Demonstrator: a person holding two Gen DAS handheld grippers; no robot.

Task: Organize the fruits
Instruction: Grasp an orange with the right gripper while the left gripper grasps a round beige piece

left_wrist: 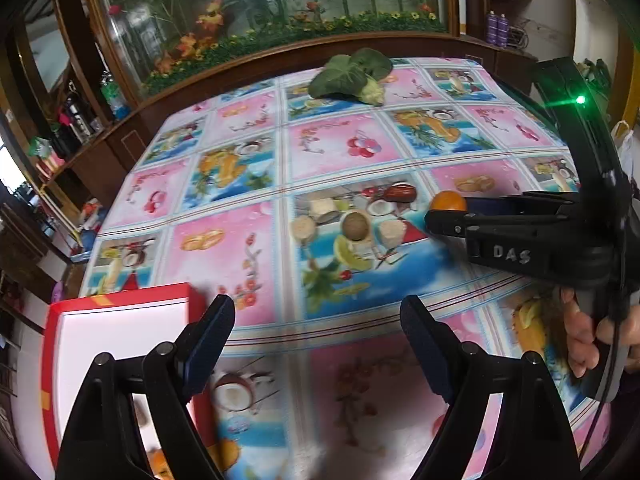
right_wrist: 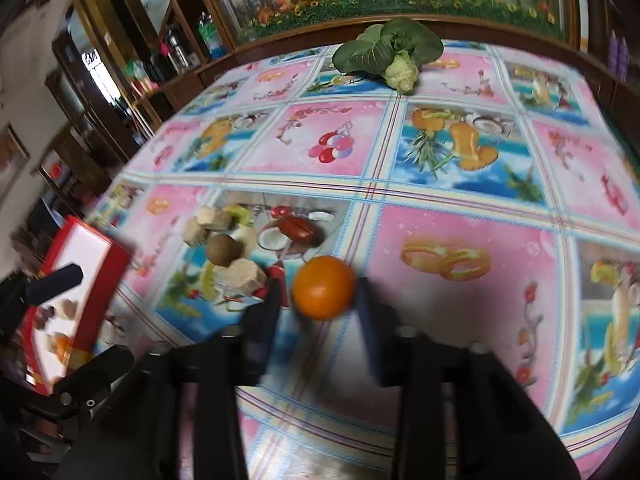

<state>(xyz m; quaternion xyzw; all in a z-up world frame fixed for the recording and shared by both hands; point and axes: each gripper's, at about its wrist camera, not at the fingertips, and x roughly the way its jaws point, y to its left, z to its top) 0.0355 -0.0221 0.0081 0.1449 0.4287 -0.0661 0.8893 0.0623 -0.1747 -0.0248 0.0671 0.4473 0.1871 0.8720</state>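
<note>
The step in hand seems to be the picking of one fruit: the right tool [right_wrist: 318,292] has its two fingers on either side of an orange [right_wrist: 323,287], which lies on the table [right_wrist: 460,224] near the middle of the patterned cloth. In the right wrist view the right finger looks to be touching the fruit, while a thin gap seems to remain at the left finger, so I judge the tool as closing around the orange but not yet gripping it firmly; the blur makes this uncertain. The left tool [left_wrist: 318,320] is released, its fingers wide apart with nothing between them, and it hovers near the red box [left_wrist: 120,340] at the near left of the table. The next move, I think, calls for squeezing fully on the orange, lifting it and carrying it left to the box, where the white inside already holds some pieces, too blurred to name or count. As for numbers: one orange outside the box, one brown round fruit [right_wrist: 224,249] just left of it that may be real or may be printed on the cloth, one leafy green vegetable [right_wrist: 394,54] at the far edge, one box and two tools.
</note>
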